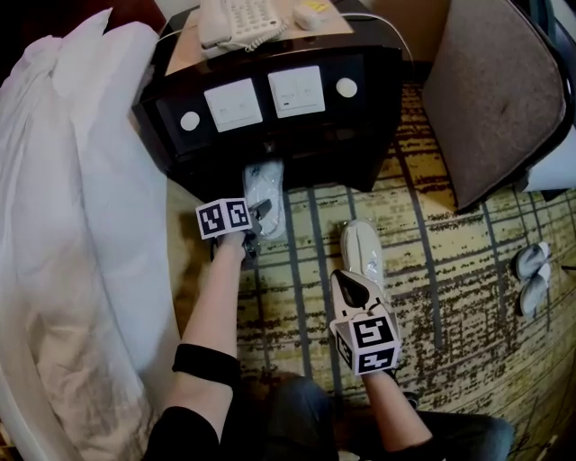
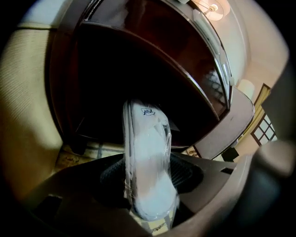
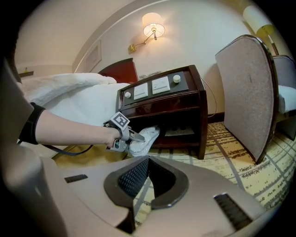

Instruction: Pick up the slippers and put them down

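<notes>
Slippers (image 2: 145,139) tight between left gripper (image 2: 149,180) jaws

You're in a hotel bedroom, and it shows all round you. Left of your left claw (image 1: 259,216) is a white-covered bed (image 1: 81,180). Straight ahead of that claw stands a dark wooden nightstand (image 1: 279,153) with a built-in panel of switches and knobs (image 1: 265,101) on its front and a telephone (image 1: 236,22) on top. Above it, a brass-armed lamp (image 3: 152,25) glows on the wall (image 3: 199,41). Off to the right of your right claw (image 1: 355,281) there's a padded chair (image 1: 495,99). Under both claws runs patterned yellow-and-brown carpet (image 1: 450,297). The slipper (image 2: 150,176) in your left claw is thin, white and sealed in clear plastic, the guest-room kind.
</notes>
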A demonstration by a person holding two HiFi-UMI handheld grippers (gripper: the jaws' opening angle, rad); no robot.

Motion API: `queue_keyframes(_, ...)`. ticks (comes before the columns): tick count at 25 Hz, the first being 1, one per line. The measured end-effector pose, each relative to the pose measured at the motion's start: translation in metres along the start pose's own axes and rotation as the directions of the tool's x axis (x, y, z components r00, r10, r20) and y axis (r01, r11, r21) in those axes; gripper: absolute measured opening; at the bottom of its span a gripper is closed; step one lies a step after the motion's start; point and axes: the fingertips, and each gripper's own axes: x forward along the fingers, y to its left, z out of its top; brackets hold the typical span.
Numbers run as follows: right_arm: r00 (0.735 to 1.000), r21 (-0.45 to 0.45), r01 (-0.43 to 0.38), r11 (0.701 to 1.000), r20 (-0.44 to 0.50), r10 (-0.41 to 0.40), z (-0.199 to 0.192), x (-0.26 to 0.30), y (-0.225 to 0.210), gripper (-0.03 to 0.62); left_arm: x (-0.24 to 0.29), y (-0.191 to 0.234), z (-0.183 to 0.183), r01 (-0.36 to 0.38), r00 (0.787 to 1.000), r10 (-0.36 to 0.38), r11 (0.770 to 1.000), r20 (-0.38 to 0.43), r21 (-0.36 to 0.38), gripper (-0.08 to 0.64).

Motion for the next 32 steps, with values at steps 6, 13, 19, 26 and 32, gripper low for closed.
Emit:
queue_keyframes(6, 1.000, 0.002, -0.005, 1.000, -0.013, 0.005, -0.004, 0.004, -0.002, 0.000, 0.017, 0.017, 0.028, -0.030, 0.999, 0.030, 1.000, 0.028, -0.006, 0.238)
queue_keyframes(13, 1.000, 0.012, 0.000, 1.000, -0.026, 0.001, -0.013, 0.004, -0.006, 0.000, 0.028, 0.031, 0.051, -0.057, 0.993, 0.058, 0.998, 0.101, -0.017, 0.238)
queue_keyframes(19, 1.000, 0.014, 0.004, 1.000, -0.027, -0.004, -0.017, 0.001, -0.008, 0.000, 0.034, 0.039, 0.062, -0.059, 0.990, 0.060, 0.998, 0.127, -0.015, 0.239)
queue_keyframes(26, 1.000, 0.020, 0.012, 1.000, -0.024, -0.011, -0.018, 0.001, -0.009, 0.000, 0.030, 0.042, 0.075, -0.112, 0.964, 0.096, 0.992, 0.247, 0.052, 0.412)
queue_keyframes(32, 1.000, 0.028, 0.009, 1.000, -0.019, -0.008, -0.016, 0.001, -0.005, 0.000, 0.021, 0.042, 0.073, -0.171, 0.957, 0.136, 0.978, 0.257, 0.121, 0.494)
